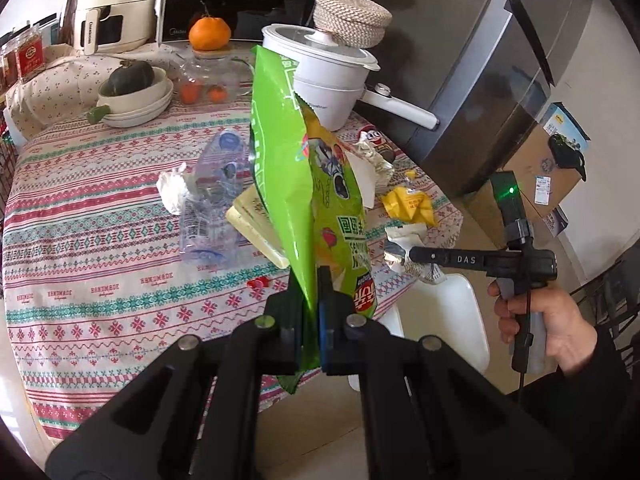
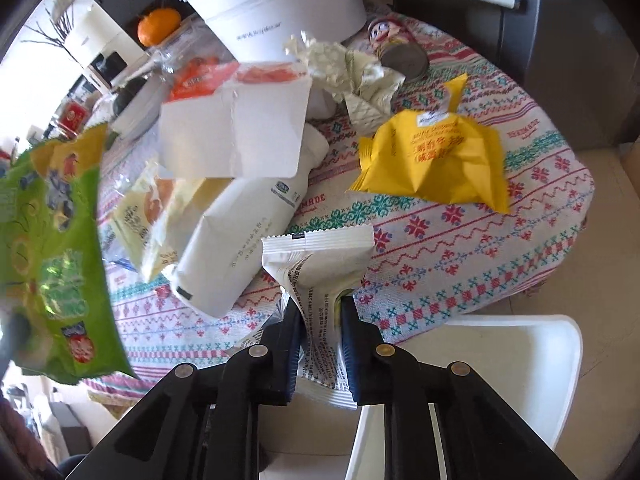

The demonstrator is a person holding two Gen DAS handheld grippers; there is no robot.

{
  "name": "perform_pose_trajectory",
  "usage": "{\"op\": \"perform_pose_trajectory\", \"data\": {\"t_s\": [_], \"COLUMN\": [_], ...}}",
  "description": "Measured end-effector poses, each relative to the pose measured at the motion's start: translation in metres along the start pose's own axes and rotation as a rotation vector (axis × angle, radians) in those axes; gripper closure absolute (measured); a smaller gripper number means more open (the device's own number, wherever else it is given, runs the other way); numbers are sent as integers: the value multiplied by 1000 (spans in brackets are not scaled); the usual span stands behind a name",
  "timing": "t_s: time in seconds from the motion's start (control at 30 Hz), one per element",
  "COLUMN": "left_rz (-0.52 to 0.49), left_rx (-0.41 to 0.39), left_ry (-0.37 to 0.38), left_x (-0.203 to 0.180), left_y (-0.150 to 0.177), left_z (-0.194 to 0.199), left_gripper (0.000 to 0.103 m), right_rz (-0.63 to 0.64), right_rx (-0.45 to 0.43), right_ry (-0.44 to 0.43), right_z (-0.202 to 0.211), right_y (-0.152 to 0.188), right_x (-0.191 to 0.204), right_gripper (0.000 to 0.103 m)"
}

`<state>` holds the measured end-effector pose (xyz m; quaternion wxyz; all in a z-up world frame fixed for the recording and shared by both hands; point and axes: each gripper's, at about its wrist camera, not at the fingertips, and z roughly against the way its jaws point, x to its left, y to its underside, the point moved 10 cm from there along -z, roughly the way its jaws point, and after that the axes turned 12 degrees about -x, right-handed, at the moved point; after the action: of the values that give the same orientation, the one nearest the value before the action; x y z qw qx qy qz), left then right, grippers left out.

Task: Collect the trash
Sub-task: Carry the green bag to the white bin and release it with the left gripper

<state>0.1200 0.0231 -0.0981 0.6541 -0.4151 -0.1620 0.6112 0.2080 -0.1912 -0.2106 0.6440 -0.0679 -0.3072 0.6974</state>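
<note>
Left gripper [image 1: 311, 308] pressed together on the lower edge of a green snack bag [image 1: 308, 184], held upright above the near part of the table [image 1: 80, 240] with its patterned cloth. Right gripper [image 2: 322, 320] pinching a white wrapper [image 2: 320, 272] at the near right edge of the table; wrapper crumpled between the two black fingers [image 2: 356, 344], its crimped top edge standing free above them. Same right gripper visible in the left wrist view [image 1: 400, 258] at the right, carried by a hand [image 1: 536, 320] in a dark sleeve, white wrapper sticking out at the tip. More trash spread on the cloth: a crushed clear plastic bottle [image 1: 208, 208] left of the green bag, a wad of white tissue [image 1: 172, 192] just beside it on the far left, a yellow packet [image 2: 432, 160] on the right side, a crumpled pale paper [image 2: 352, 76] farther back, and a large white bag [image 2: 244, 236] lying near the centre with a flat white carton [image 2: 236, 132] over its far end. At the far side, a white pot with a long handle [image 1: 324, 80], a small can with a cartoon face [image 2: 396, 52] right of it, a tangerine [image 1: 210, 34], and stacked bowls holding a dark squash [image 1: 132, 92]. White chair [image 2: 500, 360] just off the near right table edge.
</note>
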Motion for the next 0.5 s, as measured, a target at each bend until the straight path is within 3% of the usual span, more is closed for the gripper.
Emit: {"op": "perform_pose_trajectory", "data": {"t_s": [0.2,0.5], "left_rz": [-92,-226], "left_rx": [33,200], "left_ry": [74,213], "left_x": [-46,-120], "left_y": [16,74], "left_z": [-3,-25], "left_gripper": [96,96], "right_rz": [13,-30], "right_rx": [-88,-154], "right_ry": [-27,27], "right_z": [51,110], "right_y": [-2,28], "right_x": [-6,-83], "right_gripper": [83,82]}}
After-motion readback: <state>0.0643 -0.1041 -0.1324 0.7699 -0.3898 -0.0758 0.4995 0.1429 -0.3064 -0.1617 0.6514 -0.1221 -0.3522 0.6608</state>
